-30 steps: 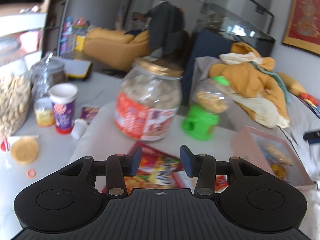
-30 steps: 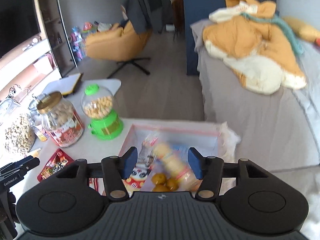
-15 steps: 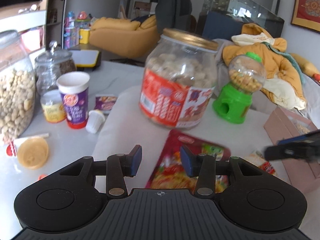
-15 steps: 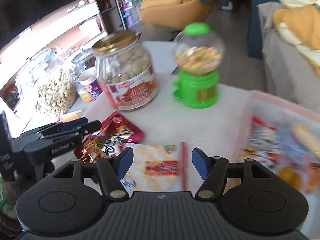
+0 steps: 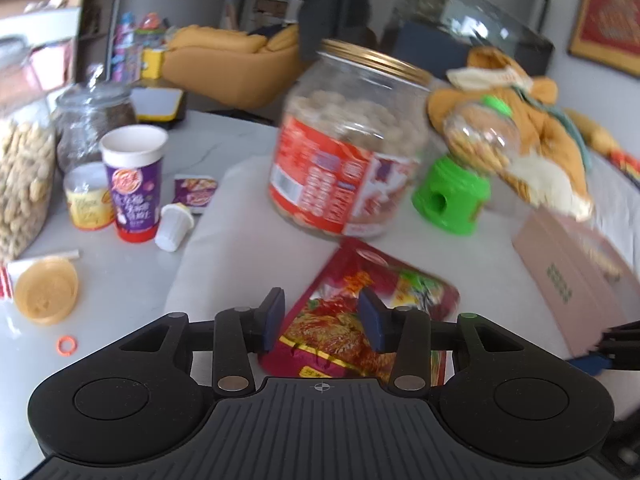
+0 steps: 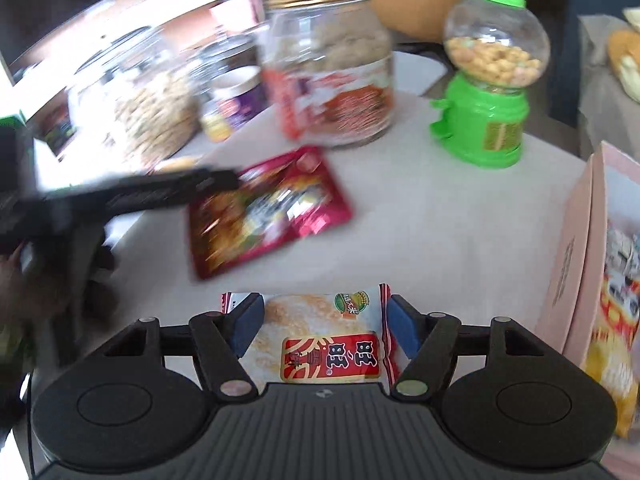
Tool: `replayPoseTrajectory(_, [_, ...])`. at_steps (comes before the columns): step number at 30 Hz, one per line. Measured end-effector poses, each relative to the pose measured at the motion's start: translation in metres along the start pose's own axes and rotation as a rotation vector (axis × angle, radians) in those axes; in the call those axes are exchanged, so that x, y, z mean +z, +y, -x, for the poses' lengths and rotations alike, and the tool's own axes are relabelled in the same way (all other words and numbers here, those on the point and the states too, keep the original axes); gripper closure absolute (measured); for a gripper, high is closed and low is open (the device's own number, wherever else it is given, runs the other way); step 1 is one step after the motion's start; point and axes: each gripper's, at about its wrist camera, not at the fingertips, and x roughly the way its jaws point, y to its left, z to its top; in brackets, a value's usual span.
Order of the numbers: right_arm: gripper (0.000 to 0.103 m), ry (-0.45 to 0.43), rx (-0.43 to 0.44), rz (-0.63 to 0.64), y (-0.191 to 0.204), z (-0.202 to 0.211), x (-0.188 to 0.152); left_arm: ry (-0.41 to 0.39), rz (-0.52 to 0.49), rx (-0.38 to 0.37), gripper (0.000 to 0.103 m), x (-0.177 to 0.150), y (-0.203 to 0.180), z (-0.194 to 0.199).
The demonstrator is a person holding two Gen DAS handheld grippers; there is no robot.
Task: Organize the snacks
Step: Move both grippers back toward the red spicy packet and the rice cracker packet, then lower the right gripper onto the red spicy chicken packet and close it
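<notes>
While both grippers hang over the table (image 6: 440,224), two snack packets lie flat — neither gripped.
Left gripper (image 5: 322,326): part-open over blurred red packet (image 5: 360,320), print unreadable. Right gripper (image 6: 326,326): jaws just opening, straddling rice cracker packet (image 6: 320,340) — red label, characters cut off; pink box (image 6: 576,256) beside.

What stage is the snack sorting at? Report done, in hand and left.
Done: several packets already lie in the pink cardboard box. In hand: nothing gripped; the right hand-held gripper, jaws just opening, straddles the white rice-cracker packet; the left hand-held gripper hangs open over the red foil snack bag. Left: both packets.
</notes>
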Motion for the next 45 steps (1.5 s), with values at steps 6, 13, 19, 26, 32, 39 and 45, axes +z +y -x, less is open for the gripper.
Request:
replayPoseTrajectory(6, [0.031, 0.026, 0.041, 0.028, 0.002, 0.031, -0.04, 0.065, -0.169, -0.009, 0.057, -0.02, -0.032, 0.019])
replayPoseTrajectory(13, [0.029, -0.045, -0.089, 0.061, 0.005, 0.056, -0.061, 0.044, -0.093, 0.078, 0.057, -0.035, -0.037, 0.05])
replayPoseTrajectory(19, [0.029, -0.103, -0.046, 0.001, 0.014, 0.063, -0.035, -0.09, 0.096, 0.112, 0.058, -0.068, -0.025, 0.086])
replayPoseTrajectory(26, [0.028, 0.013, 0.034, -0.266, 0.013, -0.007, 0.032, -0.137, 0.156, 0.076, 0.058, -0.094, -0.011, 0.113])
replayPoseTrajectory(32, [0.005, 0.062, -0.053, -0.29, 0.031, -0.07, 0.081, -0.135, 0.257, 0.072, 0.06, -0.095, 0.005, 0.113])
replayPoseTrajectory(39, [0.001, 0.096, -0.279, -0.123, 0.066, -0.112, 0.107, -0.139, 0.288, 0.034, 0.06, -0.099, 0.01, 0.115])
replayPoseTrajectory(45, [0.018, 0.106, -0.232, -0.025, 0.058, -0.09, 0.101, -0.14, 0.291, 0.031, 0.06, -0.1, 0.009, 0.116])
